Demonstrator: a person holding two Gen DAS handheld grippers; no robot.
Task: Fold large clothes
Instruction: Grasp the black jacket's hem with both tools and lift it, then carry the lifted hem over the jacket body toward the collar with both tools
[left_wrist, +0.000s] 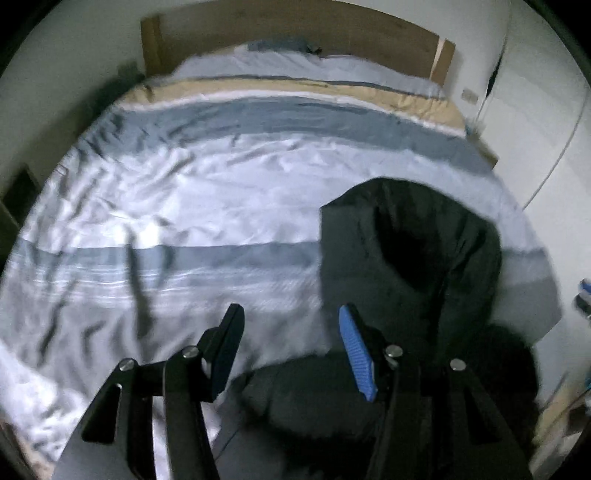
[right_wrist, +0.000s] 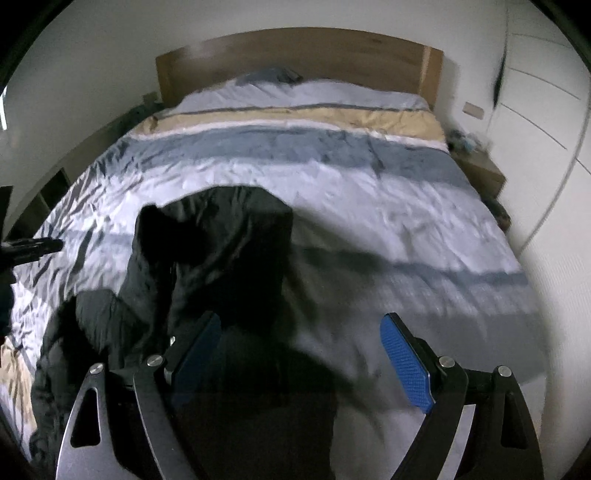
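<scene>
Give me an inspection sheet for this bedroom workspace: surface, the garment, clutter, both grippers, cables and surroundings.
Surface: bed with a wrinkled striped duvet in white, blue-grey and beige.
Job's things: dark hooded jacket lying bunched at the near end of the bed, hood towards the headboard, not folded.
Clutter: small items on the nightstand, too blurred to name.
Grippers: left gripper open, holding nothing; right gripper open, holding nothing.
Cables: nothing seen.
Surroundings: wooden headboard, white wardrobe, white walls.

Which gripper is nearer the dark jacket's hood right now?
Left, as far as I can tell. The left gripper hangs beside the dark jacket; the right gripper hangs farther out over the bedspread.
</scene>
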